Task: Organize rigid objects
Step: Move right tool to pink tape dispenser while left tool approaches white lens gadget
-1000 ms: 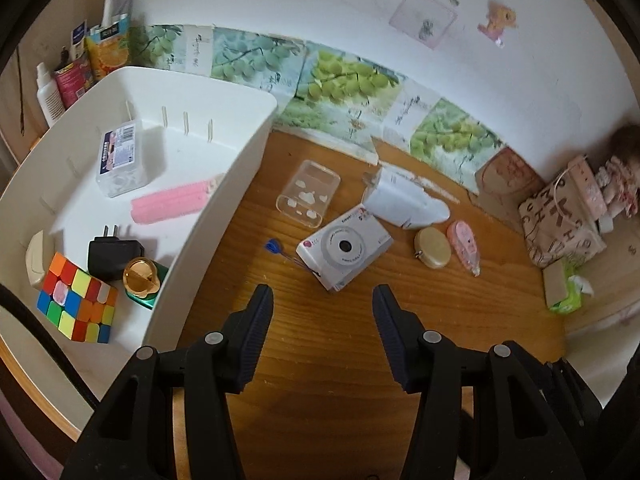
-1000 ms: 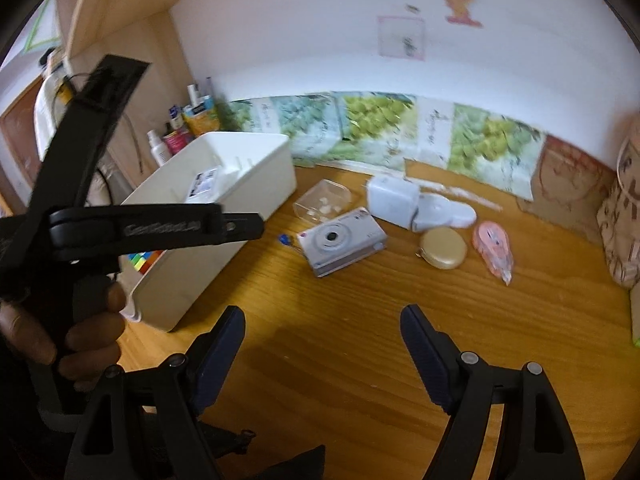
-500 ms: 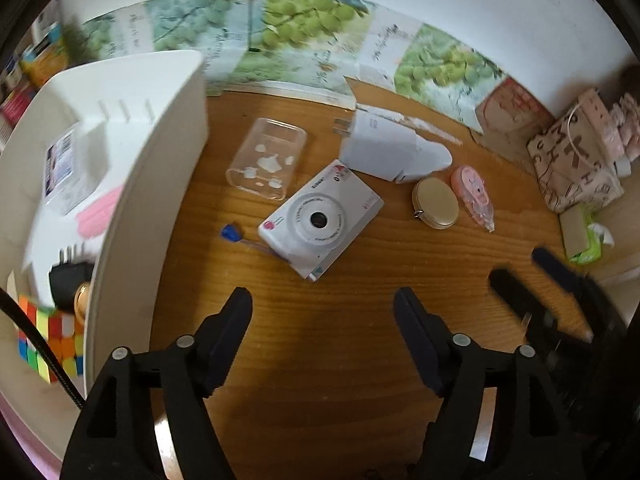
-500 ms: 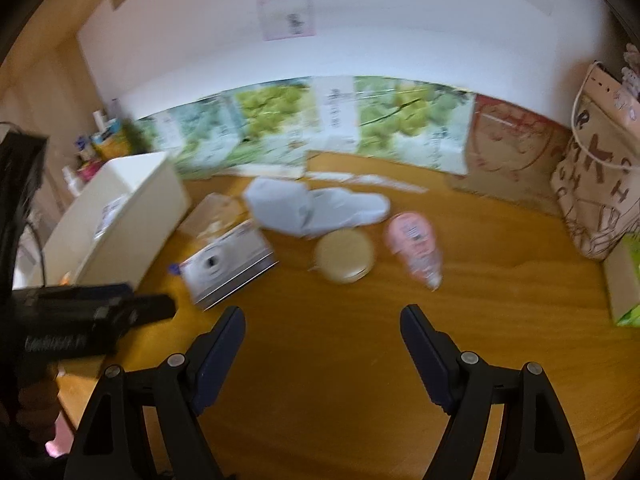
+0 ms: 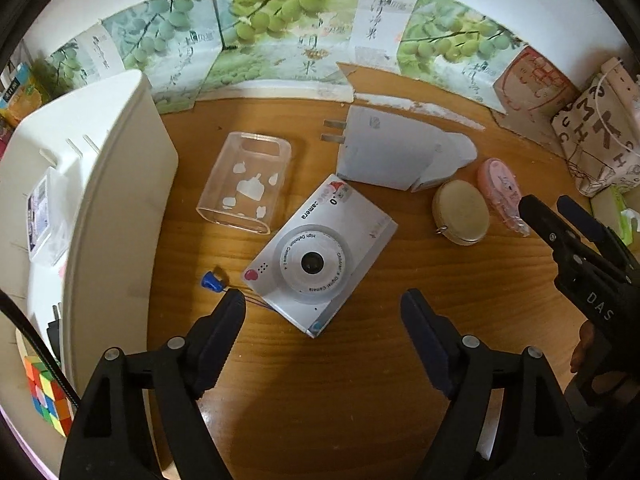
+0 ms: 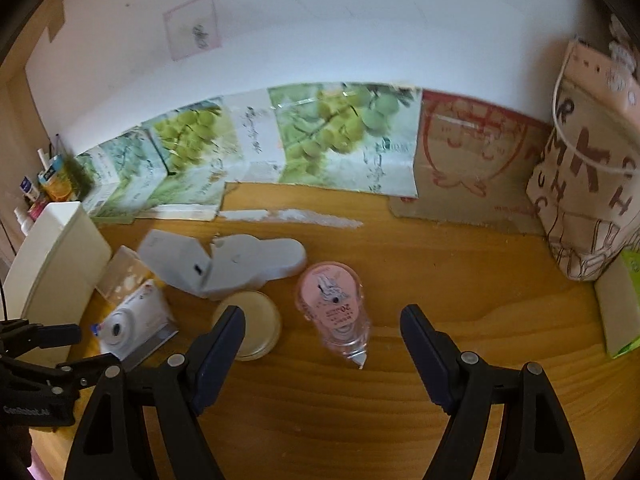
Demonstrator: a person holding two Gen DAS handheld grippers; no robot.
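A white toy camera (image 5: 320,256) lies on the wooden desk, lens up, right in front of my open, empty left gripper (image 5: 323,320). A clear phone case (image 5: 244,184), a white charger (image 5: 384,152), a round tan tin (image 5: 460,212) and a pink correction tape (image 5: 502,188) lie beyond it. My right gripper (image 6: 322,336) is open and empty, with the pink correction tape (image 6: 334,312) between and just beyond its fingertips; the tin (image 6: 250,328) sits by its left finger. The white bin (image 5: 100,208) stands at the left, holding a colour cube (image 5: 46,396).
A small blue cap on a cord (image 5: 212,281) lies left of the camera. A patterned paper bag (image 6: 588,196) and a green packet (image 6: 618,304) stand at the right. Grape-print boxes (image 6: 312,136) line the back wall. Bottles (image 6: 40,188) stand behind the bin.
My left gripper has swung right from over the bin and closed in on the camera. My right gripper has moved right and forward to the correction tape. Both stayed open.
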